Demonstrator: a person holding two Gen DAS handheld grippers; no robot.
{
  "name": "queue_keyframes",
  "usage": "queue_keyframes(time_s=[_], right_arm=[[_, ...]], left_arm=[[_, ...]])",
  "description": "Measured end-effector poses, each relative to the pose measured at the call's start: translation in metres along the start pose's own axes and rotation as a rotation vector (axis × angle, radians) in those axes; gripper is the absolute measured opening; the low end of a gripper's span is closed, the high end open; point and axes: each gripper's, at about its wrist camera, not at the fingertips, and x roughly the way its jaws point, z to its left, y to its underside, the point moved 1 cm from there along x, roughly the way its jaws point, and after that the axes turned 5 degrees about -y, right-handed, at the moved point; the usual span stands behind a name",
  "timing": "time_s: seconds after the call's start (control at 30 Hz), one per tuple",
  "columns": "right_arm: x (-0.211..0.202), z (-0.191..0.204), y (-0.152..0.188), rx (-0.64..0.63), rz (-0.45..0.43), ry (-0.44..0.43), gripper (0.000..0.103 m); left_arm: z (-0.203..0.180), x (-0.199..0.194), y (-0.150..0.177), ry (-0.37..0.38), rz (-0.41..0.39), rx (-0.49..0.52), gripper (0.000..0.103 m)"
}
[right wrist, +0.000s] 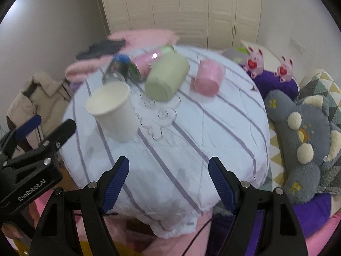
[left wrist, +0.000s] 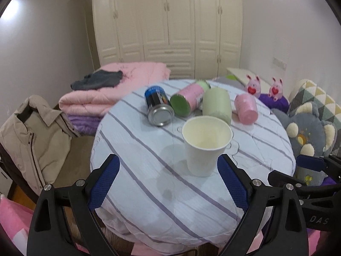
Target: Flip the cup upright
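A white paper cup point(left wrist: 203, 144) stands upright, mouth up, on the round table with the striped cloth point(left wrist: 149, 181); it also shows in the right wrist view point(right wrist: 115, 115). My left gripper point(left wrist: 168, 170) is open and empty, just in front of the cup, its right finger close beside the cup's base. My right gripper point(right wrist: 168, 170) is open and empty over the table's near edge, well right of the cup. A pale green cup point(left wrist: 217, 104) and a pink cup point(left wrist: 246, 107) lie on their sides behind it.
A blue can point(left wrist: 157, 106) and a pink can with a green end point(left wrist: 187, 100) lie at the table's back. A beige jacket point(left wrist: 32, 136) hangs at left. Pink folded bedding point(left wrist: 110, 89), plush toys point(left wrist: 307, 132) and a wardrobe point(left wrist: 168, 25) surround the table.
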Motion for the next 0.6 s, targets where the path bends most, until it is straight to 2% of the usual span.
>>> queue_keyframes(time_s=[0.17, 0.27, 0.33, 0.6], right_arm=[[-0.006, 0.006, 0.003, -0.012, -0.101, -0.020, 0.078], [-0.010, 0.009, 0.007, -0.034, -0.152, -0.012, 0.080], [-0.013, 0.011, 0.009, -0.058, -0.188, 0.002, 0.081], [-0.025, 0.018, 0.017, -0.109, -0.349, 0.081, 0.081]], left_arm=[[0.000, -0.006, 0.000, -0.006, -0.086, 0.010, 0.094], [-0.001, -0.010, 0.002, 0.001, -0.150, 0.004, 0.102], [-0.001, -0.013, 0.004, 0.011, -0.184, 0.006, 0.102], [-0.006, -0.009, 0.009, 0.031, -0.226, -0.012, 0.102]])
